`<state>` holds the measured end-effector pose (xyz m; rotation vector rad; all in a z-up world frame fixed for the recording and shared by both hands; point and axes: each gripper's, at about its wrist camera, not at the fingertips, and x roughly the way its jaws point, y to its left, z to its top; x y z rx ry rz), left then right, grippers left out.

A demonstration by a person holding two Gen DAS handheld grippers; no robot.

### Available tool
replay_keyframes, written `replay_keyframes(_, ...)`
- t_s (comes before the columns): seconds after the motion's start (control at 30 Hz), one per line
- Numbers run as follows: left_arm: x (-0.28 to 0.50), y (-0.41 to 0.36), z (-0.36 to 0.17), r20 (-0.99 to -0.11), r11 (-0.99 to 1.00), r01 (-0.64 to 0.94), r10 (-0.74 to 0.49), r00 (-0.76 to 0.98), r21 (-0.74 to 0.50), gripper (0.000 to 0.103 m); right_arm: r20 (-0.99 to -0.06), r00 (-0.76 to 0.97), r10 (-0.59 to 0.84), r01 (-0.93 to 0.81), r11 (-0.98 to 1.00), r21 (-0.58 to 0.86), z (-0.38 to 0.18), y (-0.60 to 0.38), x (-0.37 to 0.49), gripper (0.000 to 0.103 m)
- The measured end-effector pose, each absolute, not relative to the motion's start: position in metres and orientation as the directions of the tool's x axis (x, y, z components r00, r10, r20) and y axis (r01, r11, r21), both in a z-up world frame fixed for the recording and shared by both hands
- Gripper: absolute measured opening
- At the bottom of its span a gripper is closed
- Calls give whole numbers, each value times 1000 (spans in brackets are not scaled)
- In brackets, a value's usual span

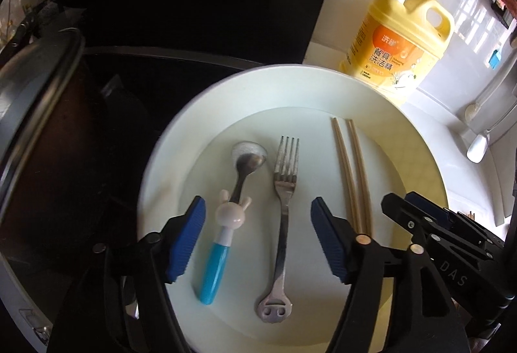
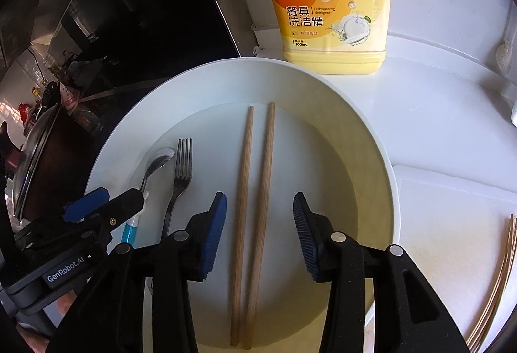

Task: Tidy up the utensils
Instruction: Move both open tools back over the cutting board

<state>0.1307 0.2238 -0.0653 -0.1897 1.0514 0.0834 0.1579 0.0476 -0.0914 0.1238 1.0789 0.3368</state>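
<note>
Jaws apart over 1 spoon (image 1: 226, 217), 1 fork (image 1: 281, 223), seemingly 2 chopsticks (image 2: 253, 223).

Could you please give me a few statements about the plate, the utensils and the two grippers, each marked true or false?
1. The spoon, the fork and the chopsticks all lie on the white plate. True.
2. The fork lies between the spoon and the chopsticks. True.
3. The right gripper is clamped on the chopsticks. False: its fingers stand apart on either side of the pair, touching neither stick.
4. The detergent bottle stands on the plate. False: it stands on the counter beyond the rim.
5. The left gripper is open, with the spoon handle and the fork between its fingers. True.
6. The spoon has a plain metal handle. False: the handle is blue with a white figure.
</note>
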Motion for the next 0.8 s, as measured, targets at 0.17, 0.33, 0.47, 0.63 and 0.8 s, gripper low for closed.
replay_keyframes(0.17, 120, 231, -53, -865, 979, -181, 5, 502, -99, 78, -837, 443, 320, -216, 945, 247, -82, 45, 149, 47)
replay_keyframes(0.33, 108, 235, -46, -866, 976, -198, 23, 499, -87, 86, -831, 457, 317, -227, 945, 235, -74, 47, 137, 52)
replay_keyframes(0.47, 98, 237, -39, -862, 977, -197, 30, 506, -81, 91, -830, 461, 313, -225, 946, 232, -67, 44, 124, 57)
replay_keyframes(0.63, 84, 236, -29, -852, 981, -182, 35, 522, -71, 96, -836, 460, 300, -205, 952, 228, -65, 40, 106, 62)
replay_keyframes(0.8, 69, 234, -21, -843, 986, -155, 31, 536, -62, 96, -841, 468, 273, -182, 960, 211, -60, 32, 81, 64)
